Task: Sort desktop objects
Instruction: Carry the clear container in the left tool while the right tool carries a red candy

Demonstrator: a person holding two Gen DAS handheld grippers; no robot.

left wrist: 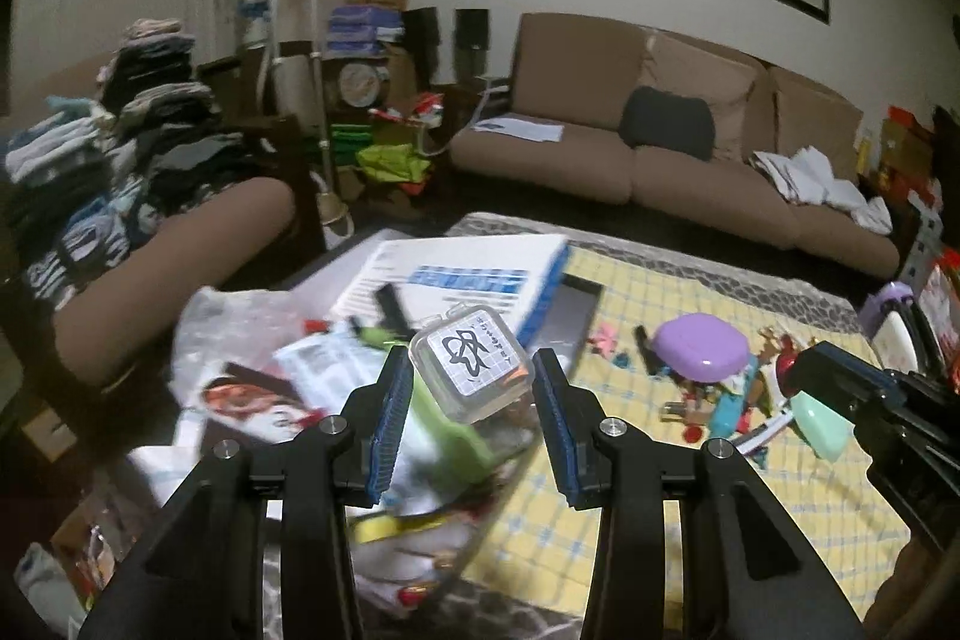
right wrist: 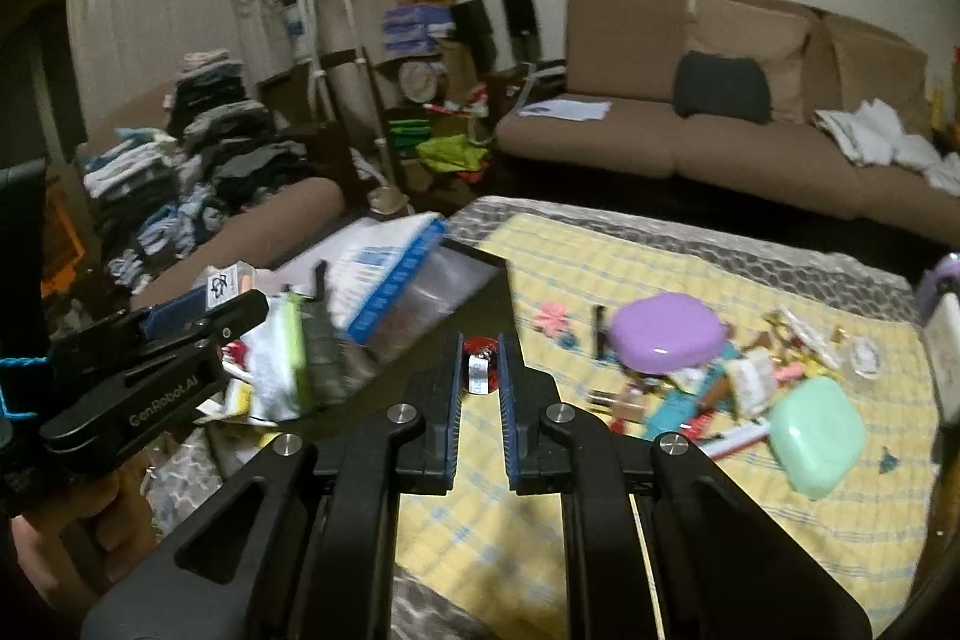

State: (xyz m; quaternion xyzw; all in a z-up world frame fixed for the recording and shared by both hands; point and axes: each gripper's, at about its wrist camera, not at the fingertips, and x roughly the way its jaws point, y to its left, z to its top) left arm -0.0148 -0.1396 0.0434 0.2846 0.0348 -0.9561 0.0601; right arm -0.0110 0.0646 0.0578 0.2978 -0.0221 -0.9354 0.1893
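My left gripper is shut on a small clear plastic box with a white label and a black drawing, held above a pile of packets and papers. The same box shows at the left gripper's tip in the right wrist view. My right gripper is shut on a small red and white item, held over the yellow checked cloth. A purple case and a mint green case lie among small toys to the right.
A blue and white box lies on a dark tray at the table's left. A brown sofa stands behind the table. Stacked clothes fill the left. A purple and white object stands at the far right edge.
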